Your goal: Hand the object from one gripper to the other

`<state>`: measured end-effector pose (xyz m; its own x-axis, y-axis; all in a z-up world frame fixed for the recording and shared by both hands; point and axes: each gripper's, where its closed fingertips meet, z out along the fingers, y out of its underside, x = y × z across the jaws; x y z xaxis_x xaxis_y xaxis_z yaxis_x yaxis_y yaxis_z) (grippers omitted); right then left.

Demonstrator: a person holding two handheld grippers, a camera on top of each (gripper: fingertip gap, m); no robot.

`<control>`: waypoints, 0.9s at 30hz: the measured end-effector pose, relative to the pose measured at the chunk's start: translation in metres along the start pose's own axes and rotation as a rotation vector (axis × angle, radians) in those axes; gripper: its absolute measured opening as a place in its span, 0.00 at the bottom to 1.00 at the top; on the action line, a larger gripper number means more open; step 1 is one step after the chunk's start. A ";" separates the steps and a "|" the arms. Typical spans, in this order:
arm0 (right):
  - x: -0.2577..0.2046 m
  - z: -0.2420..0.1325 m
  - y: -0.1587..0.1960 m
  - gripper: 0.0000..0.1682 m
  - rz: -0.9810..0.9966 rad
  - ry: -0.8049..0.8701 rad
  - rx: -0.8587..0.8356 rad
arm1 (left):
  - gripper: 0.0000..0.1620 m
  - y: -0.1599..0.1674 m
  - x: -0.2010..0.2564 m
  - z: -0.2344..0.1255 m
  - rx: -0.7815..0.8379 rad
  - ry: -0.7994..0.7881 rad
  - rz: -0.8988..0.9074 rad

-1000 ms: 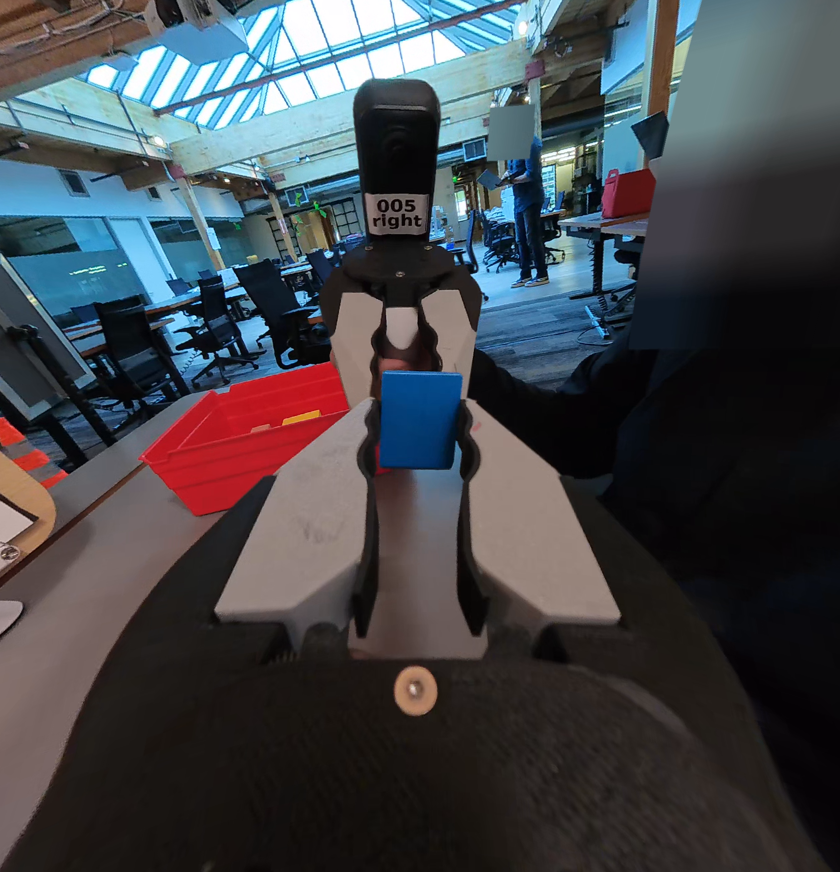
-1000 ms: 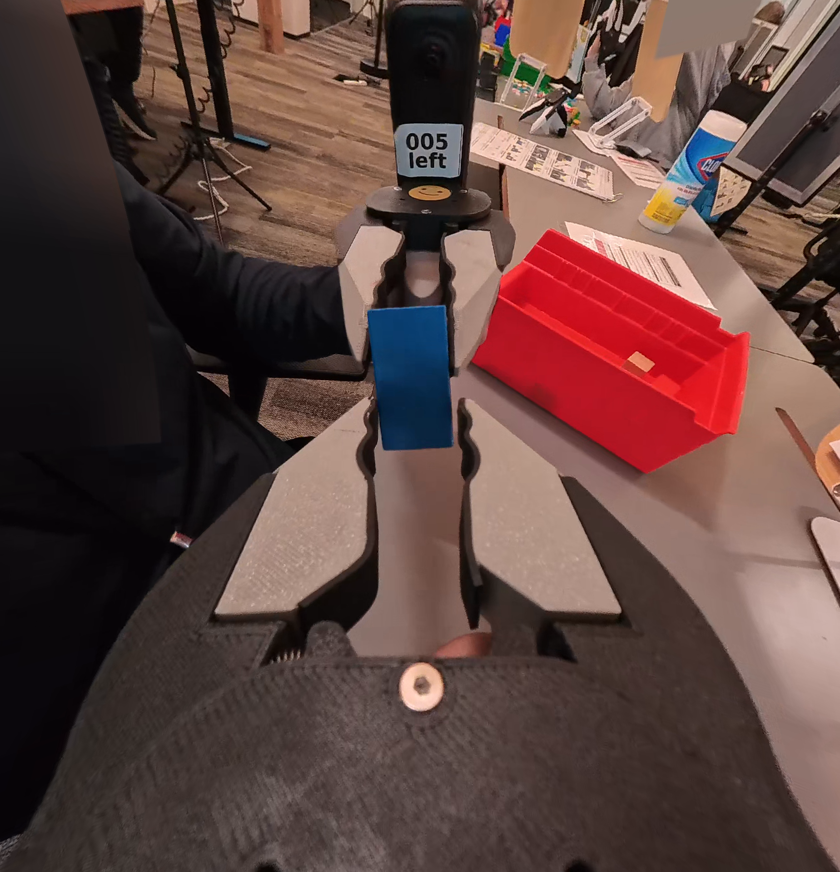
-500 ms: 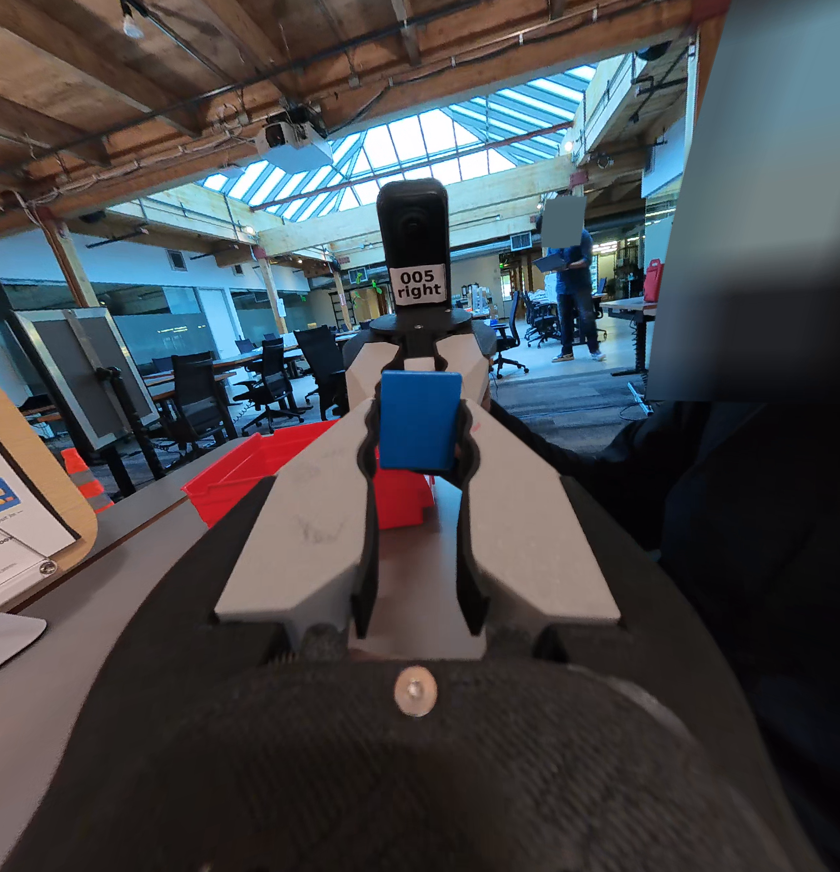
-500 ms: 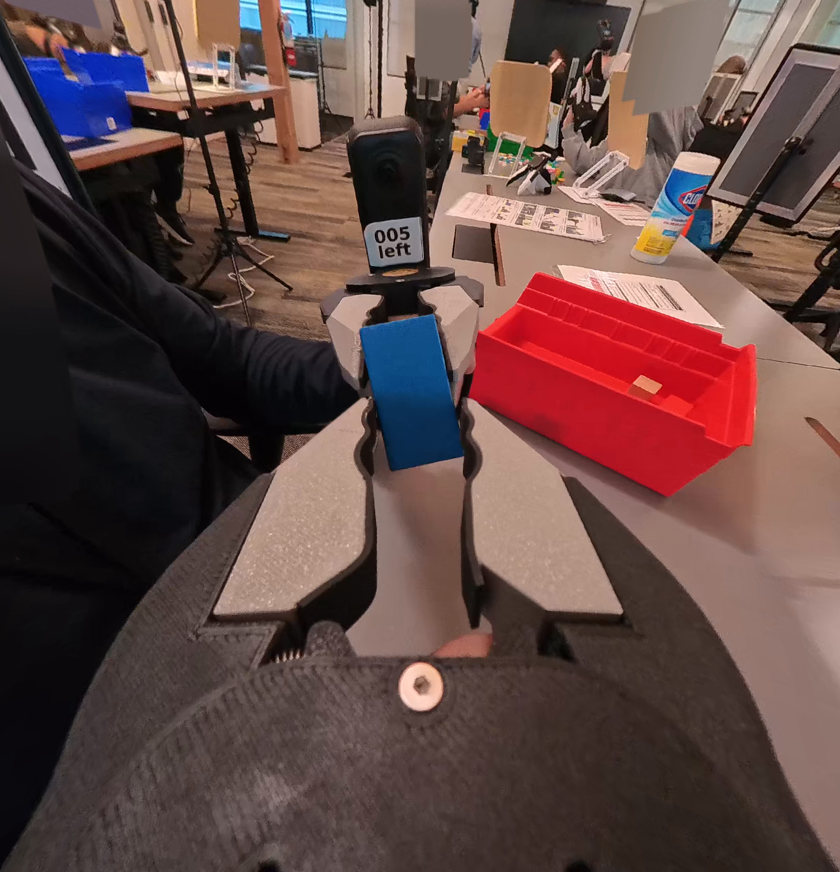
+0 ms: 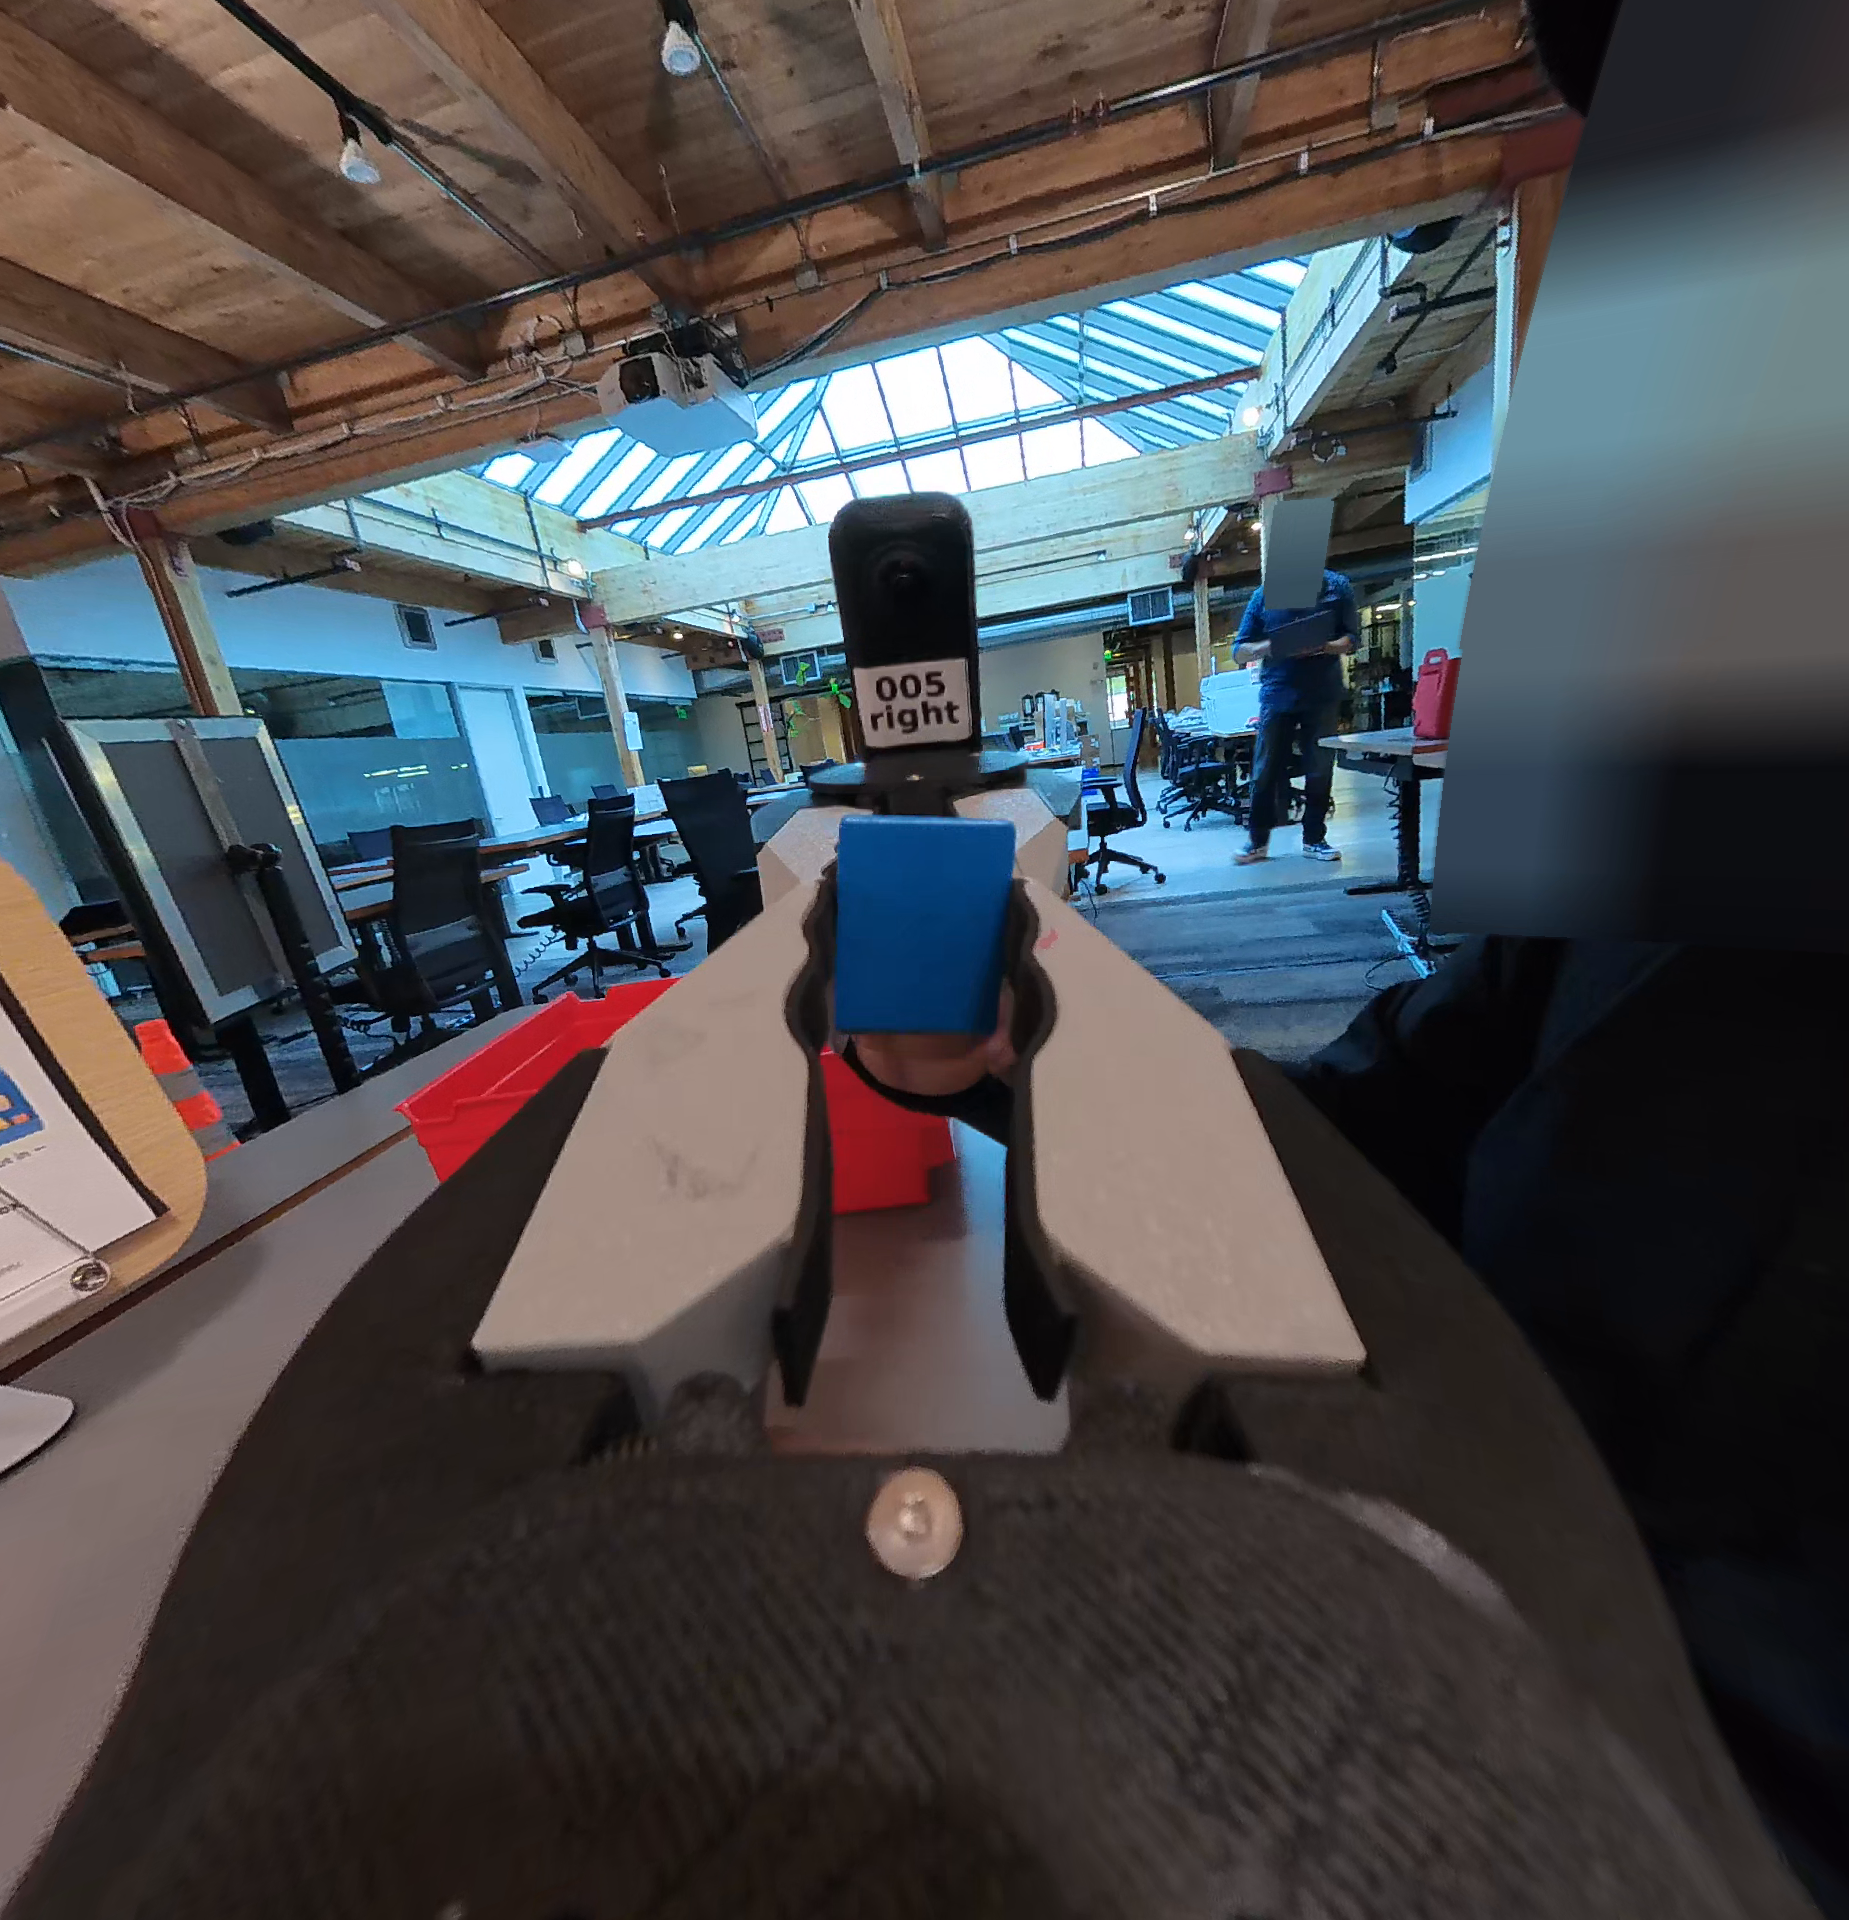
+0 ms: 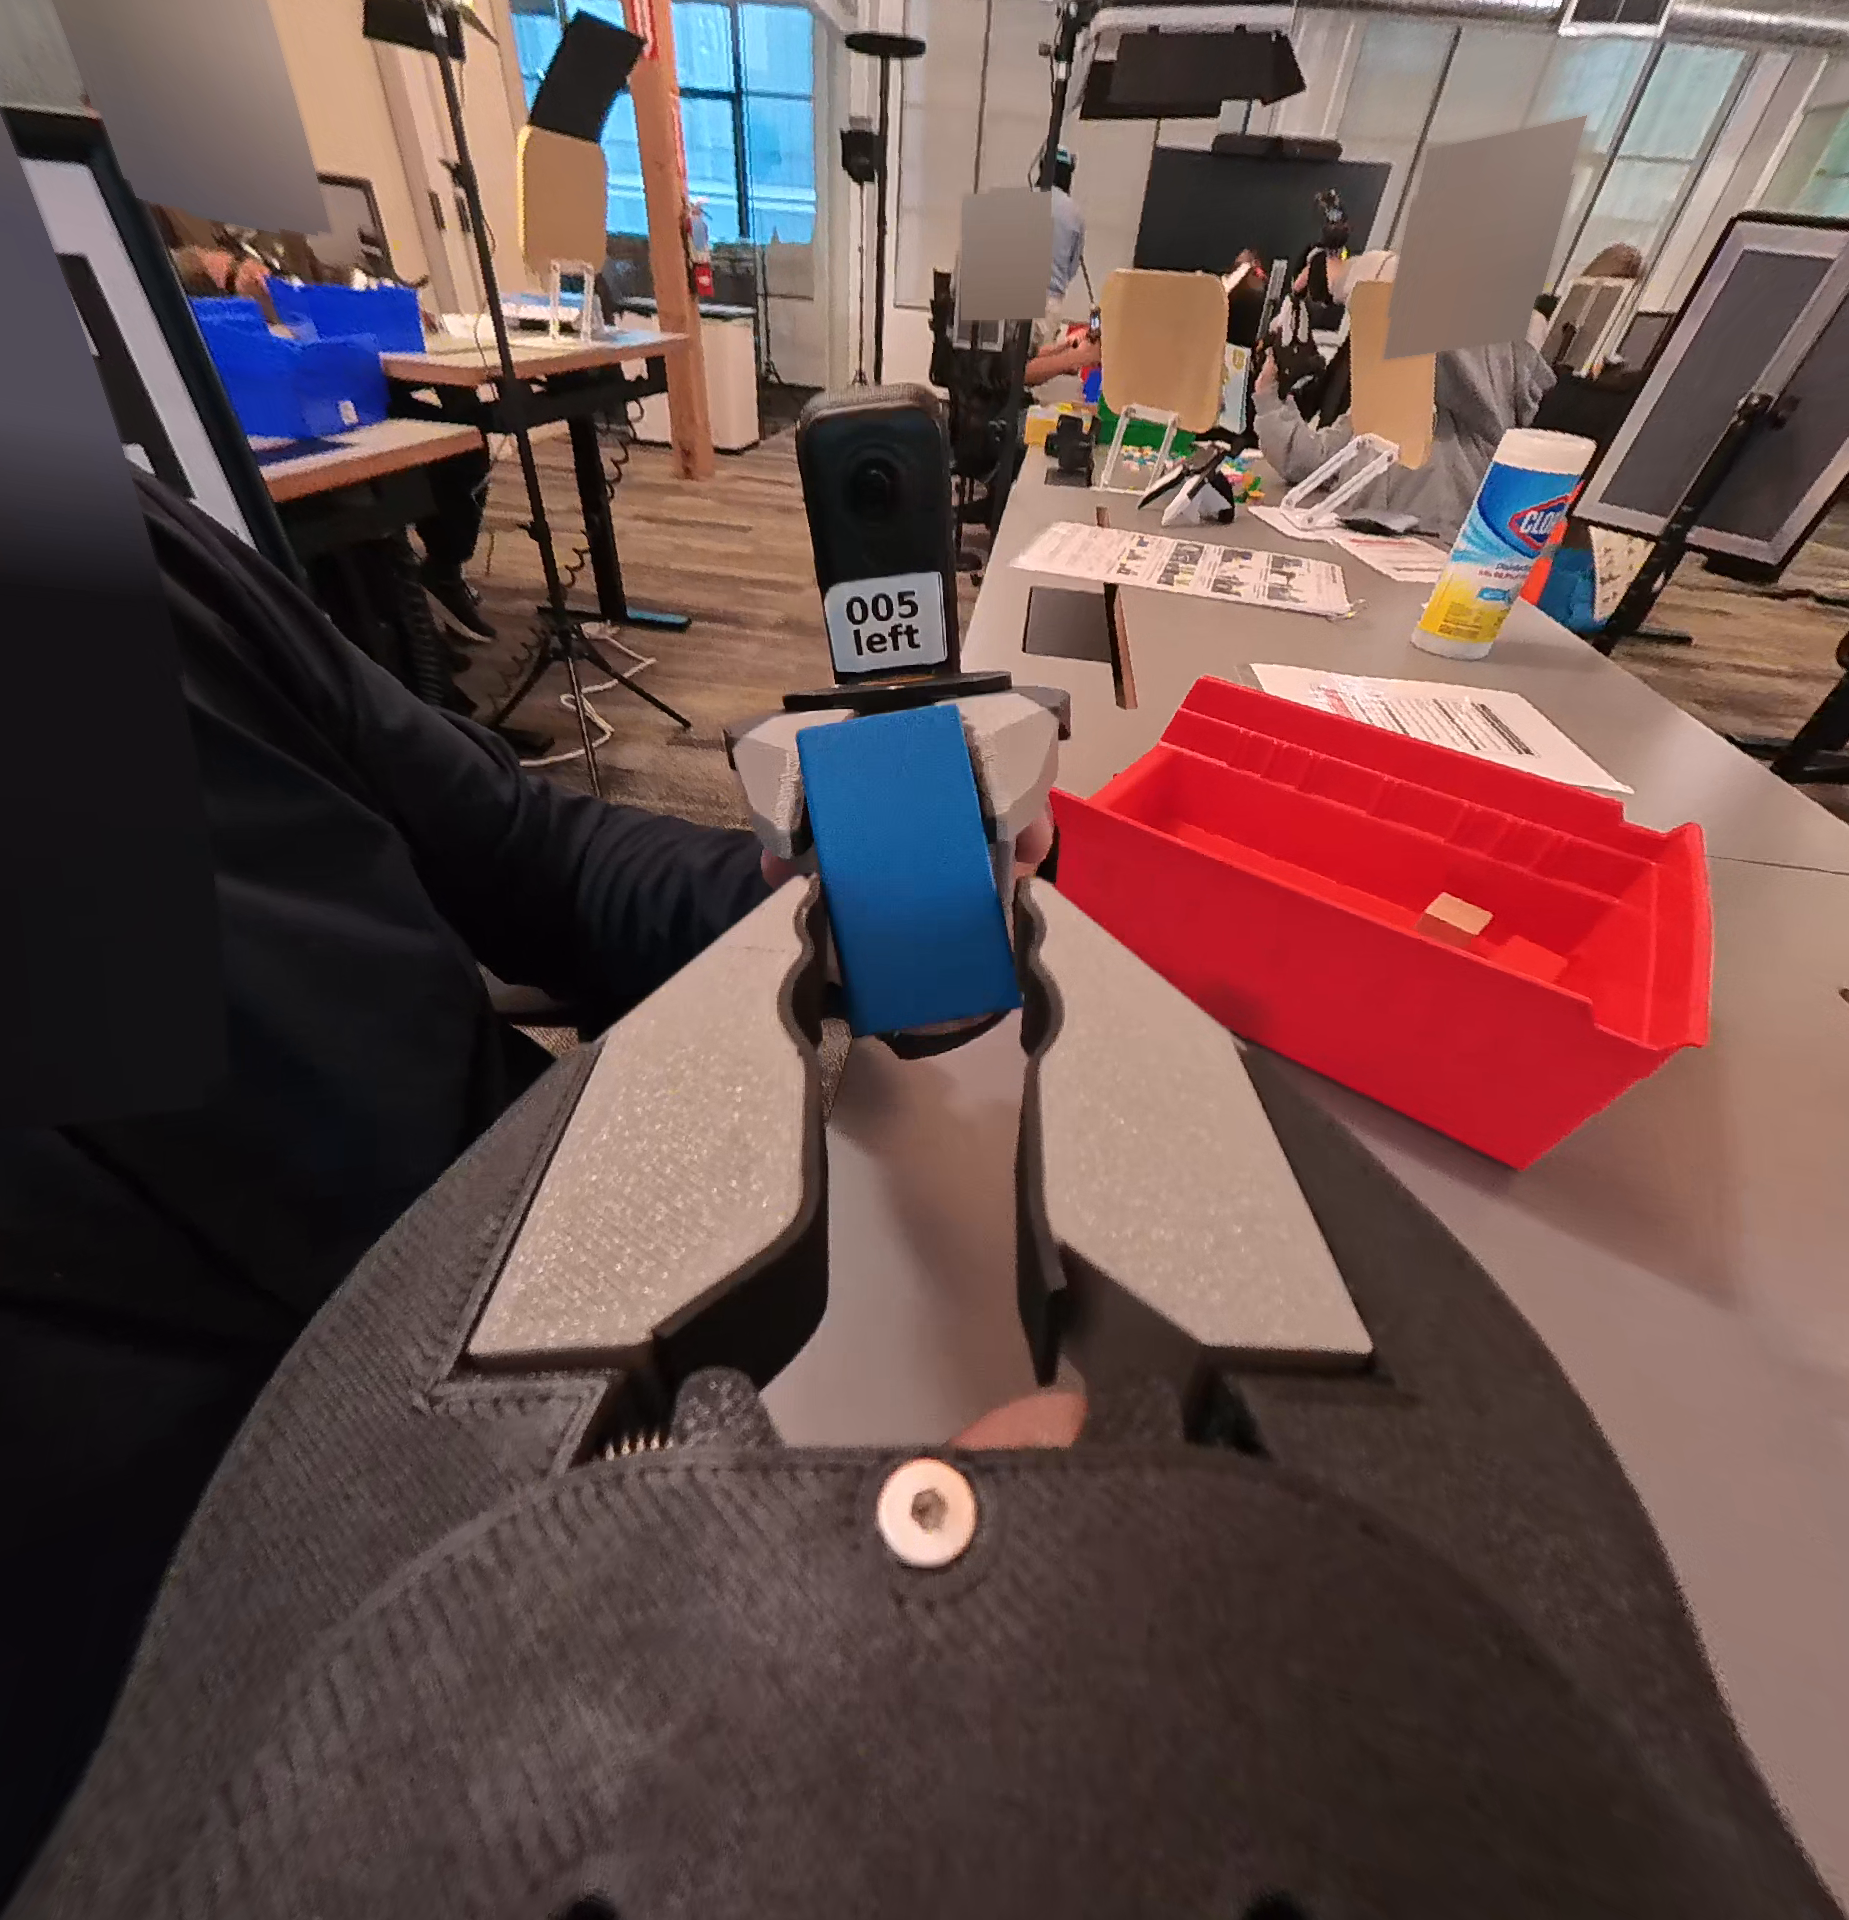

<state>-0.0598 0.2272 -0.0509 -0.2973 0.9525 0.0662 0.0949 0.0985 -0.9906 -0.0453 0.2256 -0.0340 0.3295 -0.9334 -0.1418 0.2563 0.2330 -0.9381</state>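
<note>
A blue block (image 5: 920, 925) hangs in the air between my two grippers, which face each other tip to tip. My left gripper (image 5: 920, 966) is shut on its near end in the left wrist view. The right gripper's grey fingers (image 5: 1039, 842) stand just behind the block there. In the right wrist view the blue block (image 6: 904, 873) is tilted slightly. My right gripper (image 6: 915, 966) is shut on its lower end. The left gripper's fingers (image 6: 769, 779) clasp its far end. A hand shows under the block.
A red bin (image 6: 1367, 935) stands on the grey table (image 6: 1522, 1299) to the right, with a small wooden piece (image 6: 1455, 920) inside. Papers (image 6: 1419, 717) and a wipes canister (image 6: 1502, 540) lie beyond it. A wooden sign board (image 5: 47, 1091) stands at the left. The person's dark sleeve (image 6: 484, 831) is close by. The tips of both grippers are at nearly the same place.
Both grippers have tilted upward together with the block between them, so more ceiling and room show. The block now sits slightly tilted. Neither jaw width has visibly changed.
</note>
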 end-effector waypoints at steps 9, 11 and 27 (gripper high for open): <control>0.003 0.008 0.009 0.20 0.007 0.006 -0.030 | 0.19 0.007 -0.004 0.001 -0.038 -0.004 -0.032; 0.003 0.008 0.010 0.20 0.004 0.009 -0.040 | 0.19 0.008 -0.004 0.001 -0.046 0.001 -0.041; 0.002 0.002 0.012 0.20 0.010 -0.002 -0.065 | 0.19 0.015 -0.004 0.002 -0.094 0.012 -0.056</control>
<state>-0.0610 0.2301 -0.0630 -0.2980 0.9529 0.0565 0.1592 0.1079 -0.9813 -0.0410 0.2329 -0.0467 0.3059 -0.9477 -0.0914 0.1873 0.1541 -0.9701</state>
